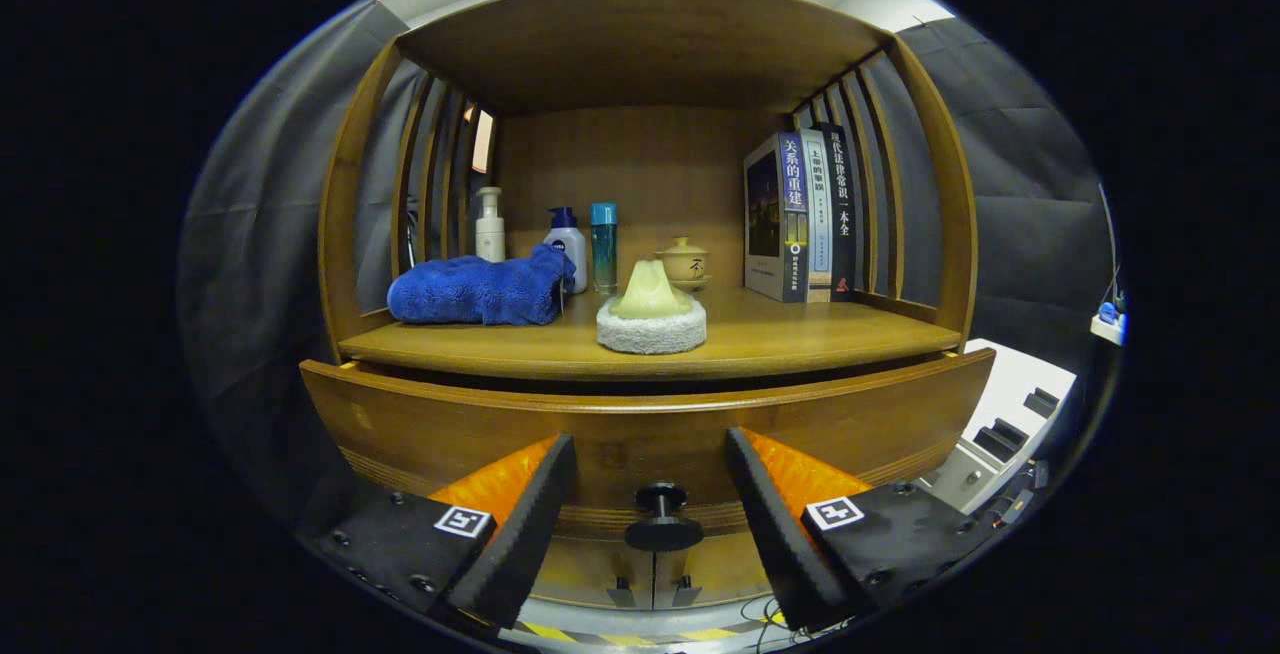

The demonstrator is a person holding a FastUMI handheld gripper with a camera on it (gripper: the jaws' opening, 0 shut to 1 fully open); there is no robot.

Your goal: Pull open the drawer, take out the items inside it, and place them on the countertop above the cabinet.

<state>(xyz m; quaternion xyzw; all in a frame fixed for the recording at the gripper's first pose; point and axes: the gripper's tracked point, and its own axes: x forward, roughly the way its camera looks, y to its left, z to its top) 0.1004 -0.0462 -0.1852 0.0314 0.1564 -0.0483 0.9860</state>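
A wooden cabinet's drawer (620, 424) faces me, its front standing slightly out from the cabinet with a dark gap along its top. A small black round knob (661, 516) sticks out of the drawer front, low and in the middle. My gripper (650, 469) is open, its two fingers on either side of the knob without touching it. The drawer's inside is hidden from here. Above it lies the wooden countertop (800, 339), inside an open shelf niche.
On the countertop sit a blue towel (478, 292), a white pump bottle (489, 226), a white bottle with a blue cap (567, 237), a teal bottle (604, 246), a cream cone on a grey pad (651, 312), a lidded cup (684, 262) and three upright books (800, 217). White equipment (1010, 424) stands lower right.
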